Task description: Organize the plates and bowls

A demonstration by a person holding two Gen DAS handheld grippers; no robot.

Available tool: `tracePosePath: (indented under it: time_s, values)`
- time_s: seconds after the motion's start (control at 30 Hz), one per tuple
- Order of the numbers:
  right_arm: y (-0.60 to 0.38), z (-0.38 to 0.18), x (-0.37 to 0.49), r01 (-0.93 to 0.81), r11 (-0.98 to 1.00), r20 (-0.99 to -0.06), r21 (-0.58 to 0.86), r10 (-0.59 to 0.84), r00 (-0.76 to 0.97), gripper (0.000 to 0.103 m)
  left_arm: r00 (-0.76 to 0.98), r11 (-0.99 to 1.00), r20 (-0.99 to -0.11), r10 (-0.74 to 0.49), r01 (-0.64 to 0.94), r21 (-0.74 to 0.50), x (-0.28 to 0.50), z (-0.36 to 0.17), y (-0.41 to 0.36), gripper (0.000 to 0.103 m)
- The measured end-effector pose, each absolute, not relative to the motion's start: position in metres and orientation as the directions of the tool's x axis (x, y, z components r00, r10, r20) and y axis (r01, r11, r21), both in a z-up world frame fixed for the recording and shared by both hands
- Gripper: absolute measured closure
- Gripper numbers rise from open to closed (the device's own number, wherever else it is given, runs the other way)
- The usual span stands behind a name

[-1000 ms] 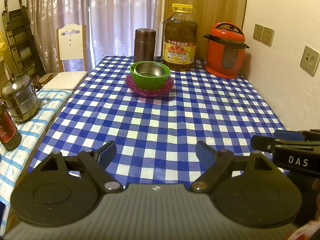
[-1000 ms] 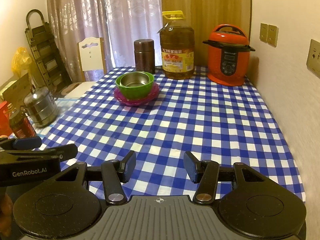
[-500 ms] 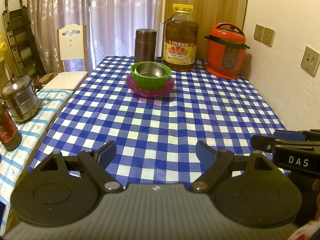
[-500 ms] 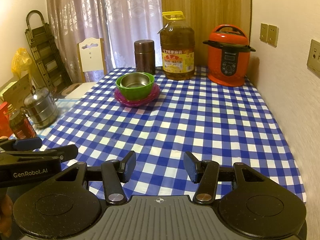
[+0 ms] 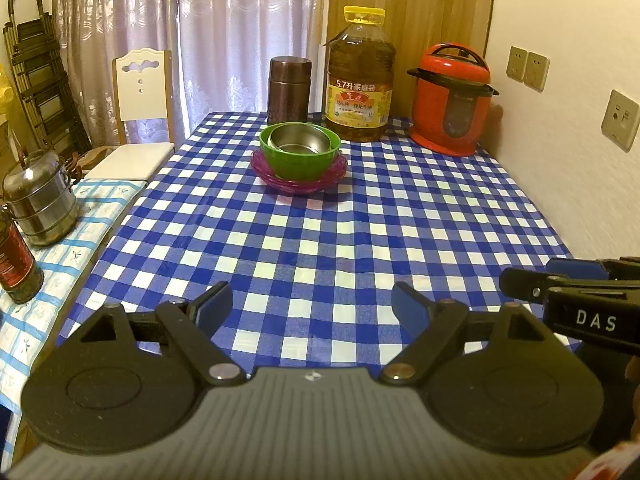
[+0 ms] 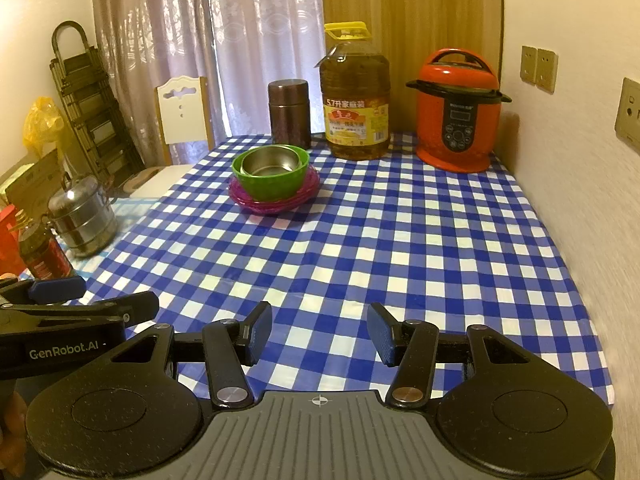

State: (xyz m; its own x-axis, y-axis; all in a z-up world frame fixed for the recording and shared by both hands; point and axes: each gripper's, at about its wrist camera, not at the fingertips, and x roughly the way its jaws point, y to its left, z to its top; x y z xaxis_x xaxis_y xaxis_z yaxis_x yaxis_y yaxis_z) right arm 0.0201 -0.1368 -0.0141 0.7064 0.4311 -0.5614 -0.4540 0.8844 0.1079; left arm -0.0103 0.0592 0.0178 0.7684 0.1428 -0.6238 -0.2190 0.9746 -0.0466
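Note:
Far across the blue-checked table (image 5: 320,248) (image 6: 360,248) stands one stack: a steel bowl (image 5: 298,142) (image 6: 270,164) nested in a green bowl (image 5: 300,160) (image 6: 276,186), which rests on purple plates (image 5: 300,180) (image 6: 272,204). My left gripper (image 5: 312,306) hovers over the near table edge, open, nothing between its blue pads. My right gripper (image 6: 318,330) hangs beside it, also open and empty. Each gripper shows at the edge of the other's view, the right gripper (image 5: 576,292) and the left gripper (image 6: 76,300).
Behind the stack stand a brown flask (image 5: 289,88), a big oil bottle (image 5: 360,80) and a red pressure cooker (image 5: 452,108) near the right wall. At left are a white chair (image 5: 140,92), a steel tiffin (image 5: 40,196) and a dark bottle (image 5: 16,264) on a side table.

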Motion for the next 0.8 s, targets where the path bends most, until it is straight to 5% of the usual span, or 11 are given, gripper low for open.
tracePosePath:
  time_s: [0.8]
  values:
    - [-0.1380, -0.0178, 0.0212, -0.451, 0.886, -0.564, 0.111, 0.430, 0.705, 0.050, 0.770, 0.974, -0.621, 0.144, -0.220, -0.046, -0.0088, 0.0175, 0.0592, 0.018]
